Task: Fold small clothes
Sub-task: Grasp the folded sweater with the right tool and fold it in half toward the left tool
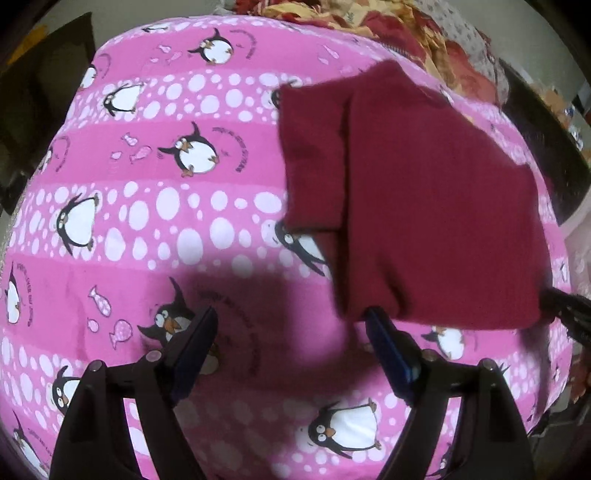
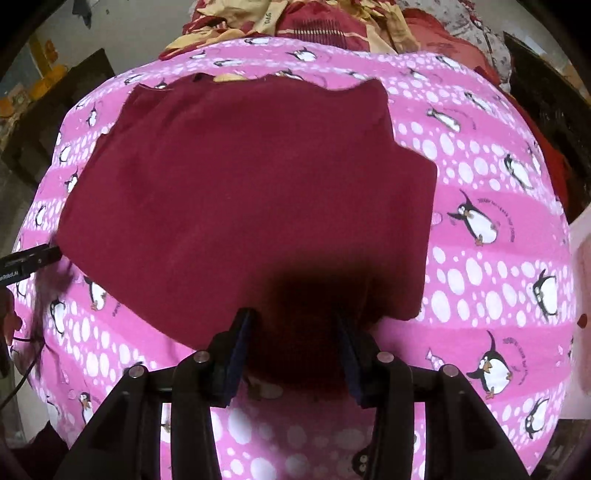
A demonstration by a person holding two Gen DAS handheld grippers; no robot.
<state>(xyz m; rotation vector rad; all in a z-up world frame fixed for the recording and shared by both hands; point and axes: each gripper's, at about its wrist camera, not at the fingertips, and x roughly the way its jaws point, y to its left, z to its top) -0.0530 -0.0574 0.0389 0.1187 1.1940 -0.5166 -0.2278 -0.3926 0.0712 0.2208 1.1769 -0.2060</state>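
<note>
A maroon garment (image 2: 251,199) lies flat on the pink penguin-print sheet (image 2: 480,258); it also shows in the left wrist view (image 1: 424,206), partly folded, with one layer over another. My left gripper (image 1: 291,321) is open, its right fingertip touching the garment's near left corner, nothing between the jaws. My right gripper (image 2: 293,325) is open, its jaws standing over the garment's near edge, in shadow. The left gripper's tip (image 2: 33,258) shows at the garment's left edge in the right wrist view, and the right gripper's tip (image 1: 565,302) shows at the garment's right corner in the left wrist view.
A heap of red and yellow clothes (image 2: 314,26) lies at the far end of the bed, also in the left wrist view (image 1: 388,26). Dark furniture (image 1: 40,85) stands to the left. The sheet (image 1: 147,221) spreads left of the garment.
</note>
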